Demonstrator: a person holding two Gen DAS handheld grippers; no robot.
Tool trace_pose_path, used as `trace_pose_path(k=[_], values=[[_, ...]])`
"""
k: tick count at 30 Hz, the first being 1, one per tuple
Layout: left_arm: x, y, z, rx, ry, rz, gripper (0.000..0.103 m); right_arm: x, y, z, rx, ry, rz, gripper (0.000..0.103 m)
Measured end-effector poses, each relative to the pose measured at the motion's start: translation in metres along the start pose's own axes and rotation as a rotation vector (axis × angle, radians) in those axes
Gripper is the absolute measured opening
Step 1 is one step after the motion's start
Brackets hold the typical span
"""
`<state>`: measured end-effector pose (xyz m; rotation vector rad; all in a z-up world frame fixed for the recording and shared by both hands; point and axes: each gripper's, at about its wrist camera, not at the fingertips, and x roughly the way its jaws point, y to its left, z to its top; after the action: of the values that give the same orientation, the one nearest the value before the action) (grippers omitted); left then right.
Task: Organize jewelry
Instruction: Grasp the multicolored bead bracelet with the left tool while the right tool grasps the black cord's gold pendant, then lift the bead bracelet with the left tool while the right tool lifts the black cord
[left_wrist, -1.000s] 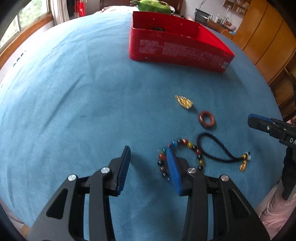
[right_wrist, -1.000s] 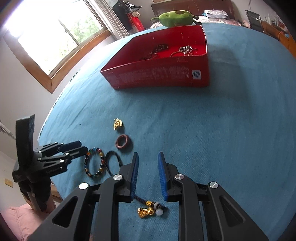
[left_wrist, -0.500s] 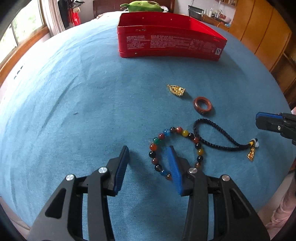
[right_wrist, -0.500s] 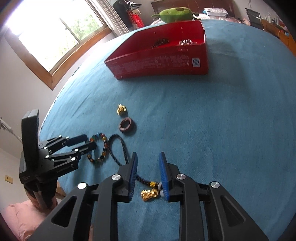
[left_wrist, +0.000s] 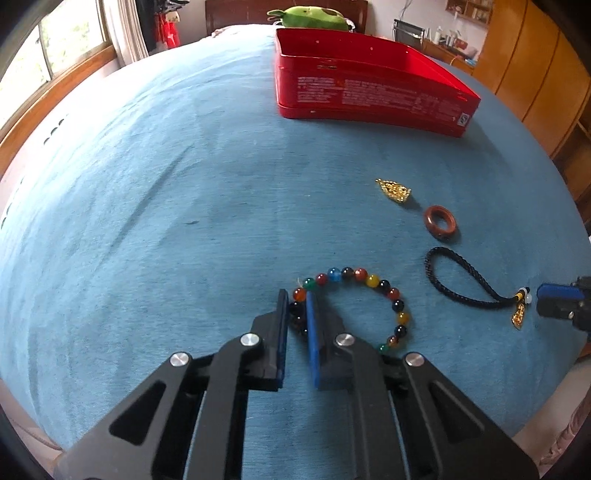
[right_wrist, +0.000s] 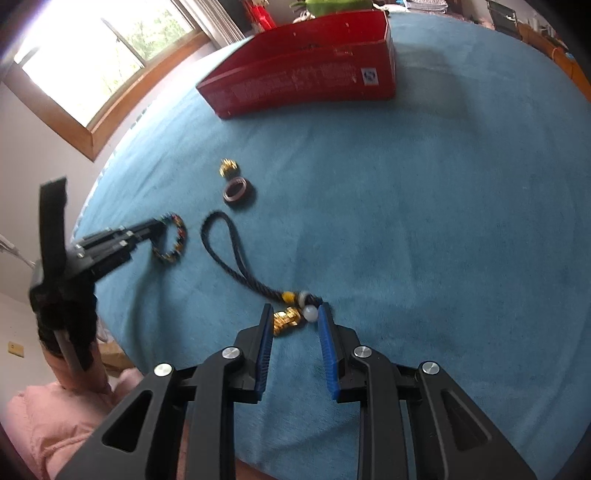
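Left gripper (left_wrist: 297, 314): jaws nearly together around the near-left arc of the beaded bracelet (left_wrist: 369, 280), beads sitting between the blue pads; looks clamped, though contact is hard to confirm. Rest of the bracelet lies flat on the blue desk (left_wrist: 166, 203).

Right gripper (right_wrist: 295, 321): jaws apart, straddling the gold charm and white bead at the end of the black cord loop (right_wrist: 225, 251); not closed on it. The loop runs away toward the left gripper.

Brown ring (left_wrist: 439, 220) and gold pendant (left_wrist: 393, 190) lie just beside each other, past the cord. Red box (left_wrist: 369, 96) sits at the far side, well apart from the loose pieces. Green plush toy (left_wrist: 308, 17) behind it.
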<state>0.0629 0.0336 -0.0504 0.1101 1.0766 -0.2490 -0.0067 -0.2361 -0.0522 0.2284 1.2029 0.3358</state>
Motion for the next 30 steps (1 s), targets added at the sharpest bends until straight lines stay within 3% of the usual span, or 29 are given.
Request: trace_pose_path(k=[10, 14, 18, 30], values=[[0.004, -0.005, 0.002, -0.002, -0.017, 0.032, 0.011, 0.02, 0.001, 0.001, -0.018, 0.022, 0.027, 0.026], [0.005, -0.007, 0.003, -0.014, -0.024, 0.03, 0.009, 0.022, -0.002, 0.007, -0.01, 0.009, 0.037, 0.011], [0.002, -0.004, -0.003, -0.02, -0.03, 0.017, 0.009, 0.019, -0.002, 0.009, -0.001, 0.004, 0.05, 0.008], [-0.012, 0.019, 0.002, -0.075, -0.036, -0.097, 0.006, -0.008, -0.008, 0.017, 0.045, -0.068, 0.124, 0.007]])
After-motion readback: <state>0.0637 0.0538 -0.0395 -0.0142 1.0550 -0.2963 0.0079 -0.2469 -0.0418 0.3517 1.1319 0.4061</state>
